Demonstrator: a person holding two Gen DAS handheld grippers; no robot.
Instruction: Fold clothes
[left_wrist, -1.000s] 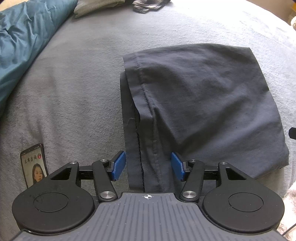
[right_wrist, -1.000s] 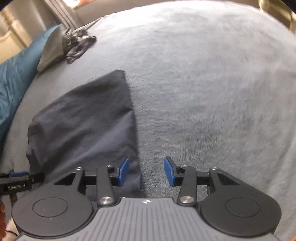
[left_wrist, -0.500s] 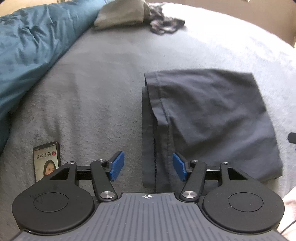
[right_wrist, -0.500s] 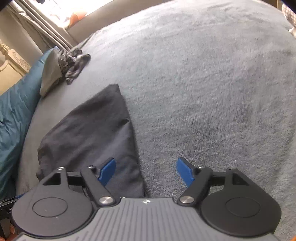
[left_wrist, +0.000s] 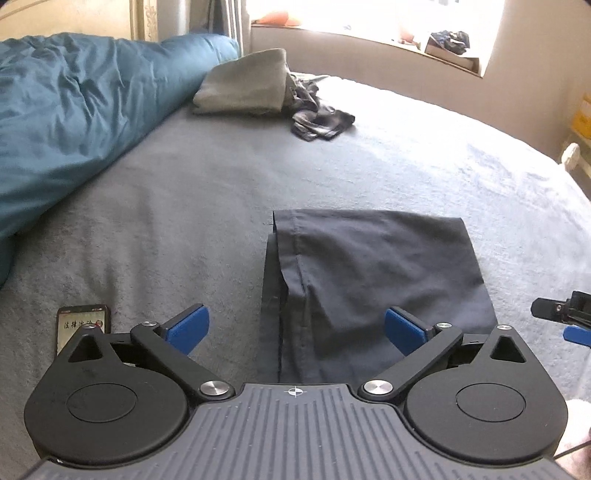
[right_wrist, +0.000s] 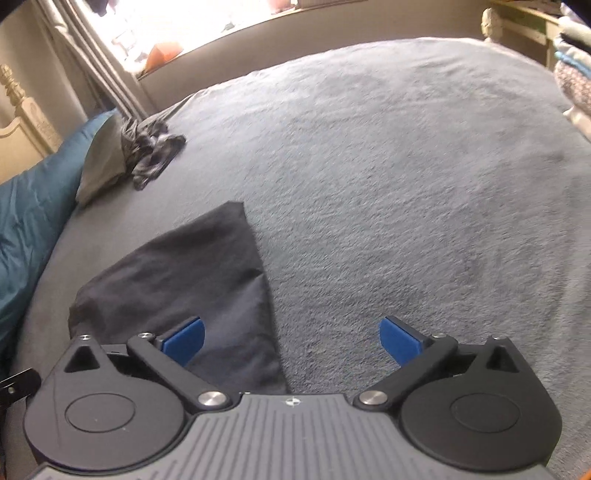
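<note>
The left tongs (left_wrist: 294, 329) have just been opening and stand wide apart, angled down above the near end of the folded dark navy cloth garment (left_wrist: 373, 284), nothing pinched. The right tongs (right_wrist: 291, 339) have likewise just spread wide, empty, over the garment's right edge. The garment lies flat on the grey fleece-covered bed (left_wrist: 192, 206). A black smartphone (left_wrist: 82, 320) lies left; a teal quilted duvet (left_wrist: 70, 114), grey folded cloth (left_wrist: 243, 86), crumpled dark clothing (left_wrist: 319, 118) and a bright window (left_wrist: 369, 18) lie beyond.

Right tool (right_wrist: 291, 338) hangs over the grey bed (right_wrist: 406, 184), jaws just opening wide, nothing gripped; the folded dark garment (right_wrist: 177, 273) lies flat beneath its left finger.
</note>
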